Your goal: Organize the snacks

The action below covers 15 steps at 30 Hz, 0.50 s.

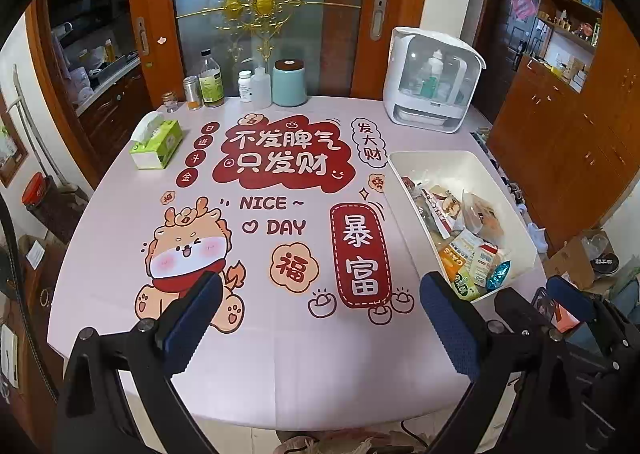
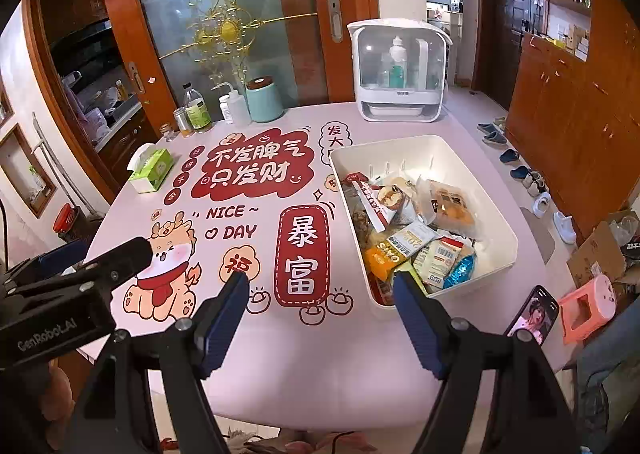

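Note:
A white plastic bin stands at the right of the table, holding several snack packets, among them an orange oats pack and a blue foil pack. My left gripper is open and empty above the table's near edge, left of the bin. My right gripper is open and empty, its right finger just in front of the bin's near corner. The left gripper also shows at the left of the right wrist view.
The table has a pink printed cover. A green tissue box lies at the back left. Bottles and a teal canister line the back edge. A white cabinet-like appliance stands back right. A phone sits at the right edge.

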Available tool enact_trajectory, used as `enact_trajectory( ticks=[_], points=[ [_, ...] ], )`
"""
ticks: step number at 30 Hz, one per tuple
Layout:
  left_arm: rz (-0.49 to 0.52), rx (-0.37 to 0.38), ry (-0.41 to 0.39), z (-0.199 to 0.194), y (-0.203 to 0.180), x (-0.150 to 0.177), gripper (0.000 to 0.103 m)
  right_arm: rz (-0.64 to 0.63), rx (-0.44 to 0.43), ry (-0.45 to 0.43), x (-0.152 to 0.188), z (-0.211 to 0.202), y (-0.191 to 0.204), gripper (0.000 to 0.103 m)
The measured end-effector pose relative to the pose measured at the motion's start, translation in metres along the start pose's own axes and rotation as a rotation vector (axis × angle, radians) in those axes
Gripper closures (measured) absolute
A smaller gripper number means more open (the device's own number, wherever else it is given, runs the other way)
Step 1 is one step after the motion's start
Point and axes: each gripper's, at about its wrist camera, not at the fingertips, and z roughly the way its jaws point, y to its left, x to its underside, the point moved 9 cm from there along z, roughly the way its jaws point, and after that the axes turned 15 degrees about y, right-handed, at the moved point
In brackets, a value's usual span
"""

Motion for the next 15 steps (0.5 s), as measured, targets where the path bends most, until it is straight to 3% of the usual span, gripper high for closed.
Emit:
enact_trajectory(
  ticks=[15],
  points=[
    [0.006, 0.0, 0.048, 0.013, 0.006, -0.001, 0.004, 0.01, 0.001, -0.004, -0.005, 0.003, 0.003, 0.028]
  ],
)
